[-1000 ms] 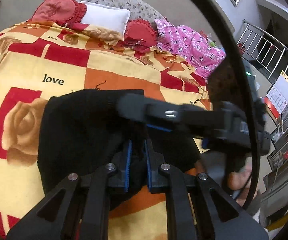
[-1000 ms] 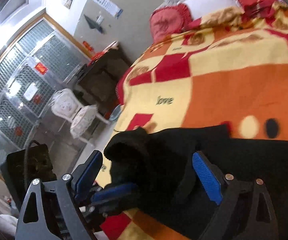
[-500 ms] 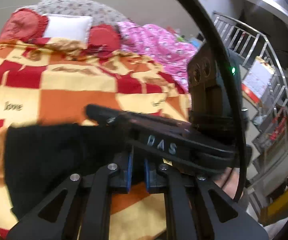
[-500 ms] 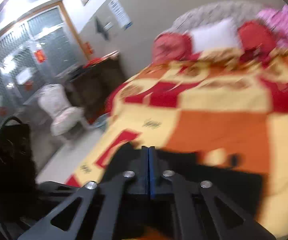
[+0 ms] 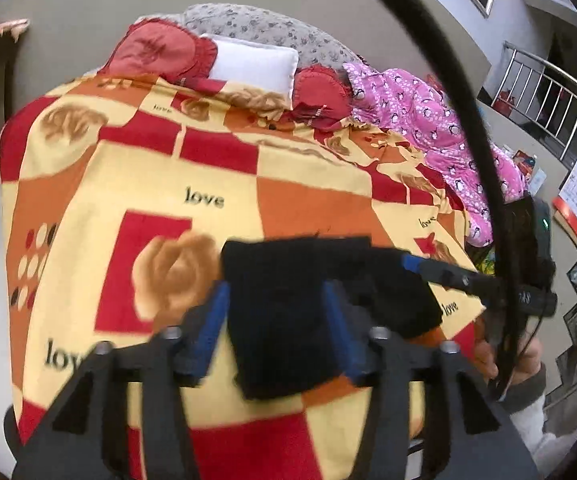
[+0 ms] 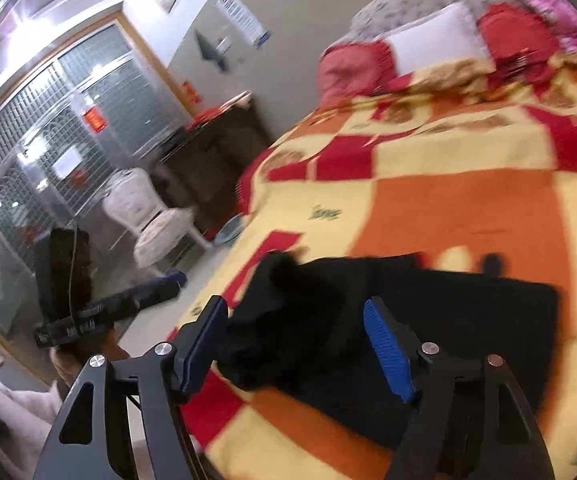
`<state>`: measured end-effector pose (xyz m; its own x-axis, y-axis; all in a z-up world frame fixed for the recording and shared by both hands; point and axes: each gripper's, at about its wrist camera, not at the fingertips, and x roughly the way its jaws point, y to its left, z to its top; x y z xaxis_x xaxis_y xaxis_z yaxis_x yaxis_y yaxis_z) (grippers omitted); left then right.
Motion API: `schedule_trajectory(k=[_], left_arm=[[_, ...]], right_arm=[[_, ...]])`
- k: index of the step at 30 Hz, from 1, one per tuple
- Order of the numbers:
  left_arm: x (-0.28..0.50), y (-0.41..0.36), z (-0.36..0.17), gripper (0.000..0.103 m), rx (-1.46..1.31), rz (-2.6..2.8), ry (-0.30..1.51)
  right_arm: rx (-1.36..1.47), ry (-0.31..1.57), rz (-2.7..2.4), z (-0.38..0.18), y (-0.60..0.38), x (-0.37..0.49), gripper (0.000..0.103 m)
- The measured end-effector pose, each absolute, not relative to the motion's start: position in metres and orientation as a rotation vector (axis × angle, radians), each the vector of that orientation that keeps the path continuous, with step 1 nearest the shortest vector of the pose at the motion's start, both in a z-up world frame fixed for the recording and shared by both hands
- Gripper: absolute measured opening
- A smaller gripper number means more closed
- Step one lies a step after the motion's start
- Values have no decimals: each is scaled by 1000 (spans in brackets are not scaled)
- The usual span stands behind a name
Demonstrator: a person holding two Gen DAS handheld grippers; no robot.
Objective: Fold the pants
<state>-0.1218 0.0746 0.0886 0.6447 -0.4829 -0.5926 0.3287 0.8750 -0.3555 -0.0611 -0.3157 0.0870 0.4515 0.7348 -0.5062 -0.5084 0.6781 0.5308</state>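
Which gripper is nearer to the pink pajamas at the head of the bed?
Right. The right gripper reaches over the black pants on the side of the pink pajamas; the left gripper is on the far side.

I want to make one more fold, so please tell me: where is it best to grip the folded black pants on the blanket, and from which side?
Probably grip the bunched, raised end of the folded black cloth pants, nearest the bed's edge. It stands up from the orange, red and yellow patterned blanket, so jaws can close around it. Come in low from that edge.
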Motion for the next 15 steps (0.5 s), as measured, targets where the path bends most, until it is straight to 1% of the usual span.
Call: schedule_trajectory(k=[1, 2, 3, 5, 7, 8, 9, 12, 15], left_arm=[[-129, 75, 86, 64, -225, -472, 732], [-131, 77, 81, 71, -225, -474, 731], [-134, 76, 73, 72, -220, -473, 742], [-135, 76, 60, 72, -213, -465, 771], [-128, 72, 44, 73, -217, -447, 800], [-122, 69, 36, 73, -226, -444, 825], [-118, 66, 27, 72, -246, -464, 866], [-117, 54, 27, 71, -256, -507, 887], [-119, 36, 50, 71, -236, -593, 830]], right_arm=[[328, 785, 798, 86, -307, -59, 77], [328, 789, 803, 83, -298, -55, 81], [318, 800, 794, 80, -290, -51, 82], [293, 835, 768, 69, -271, -39, 81], [313, 857, 787, 58, -259, -34, 60], [316, 877, 802, 50, -250, -32, 33], [303, 896, 796, 44, -243, -31, 21], [286, 882, 778, 44, -242, -34, 14], [271, 799, 770, 77, -269, -47, 12]])
